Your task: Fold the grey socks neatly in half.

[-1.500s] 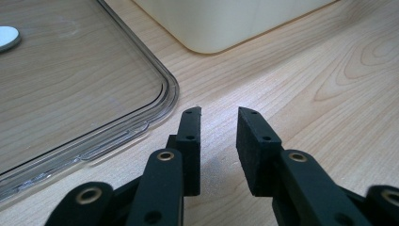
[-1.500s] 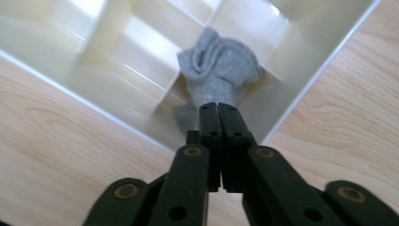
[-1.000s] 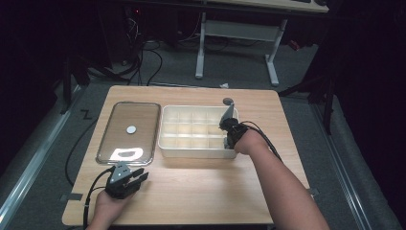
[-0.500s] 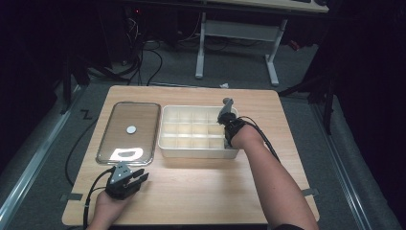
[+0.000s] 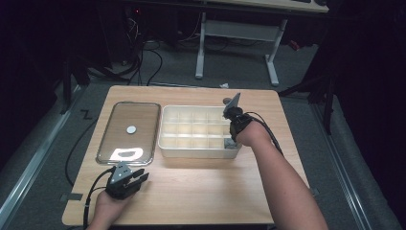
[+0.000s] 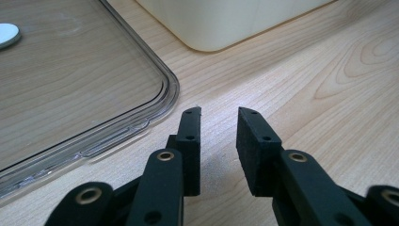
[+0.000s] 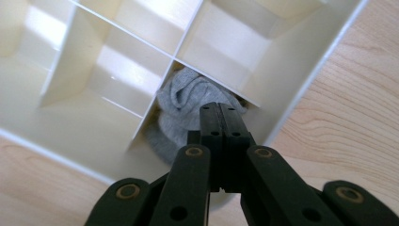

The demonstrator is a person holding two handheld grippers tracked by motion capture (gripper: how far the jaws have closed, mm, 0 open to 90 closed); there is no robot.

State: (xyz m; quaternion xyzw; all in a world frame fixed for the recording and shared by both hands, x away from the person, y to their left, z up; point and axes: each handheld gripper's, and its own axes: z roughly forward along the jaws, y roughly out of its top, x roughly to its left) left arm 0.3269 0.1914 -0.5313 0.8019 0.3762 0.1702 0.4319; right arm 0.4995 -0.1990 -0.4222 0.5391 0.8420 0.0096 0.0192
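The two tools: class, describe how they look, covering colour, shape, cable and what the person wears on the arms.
Each tool has two flat black jaws on black links with brass-coloured rivets. The left tool trails a black cable and carries a grey plate on top. The right tool trails a black cable along the forearm and bears a grey three-cornered plate. No sleeves are visible on the forearms.

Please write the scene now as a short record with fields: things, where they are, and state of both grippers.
container: cream plastic divided box, middle of the wooden table
content: grey rolled cloth in a corner compartment at the box's right end
lid: clear plastic lid, flat, left of box
right gripper: jaws shut, above the cloth
left gripper: jaws apart, nothing between, near the lid's corner
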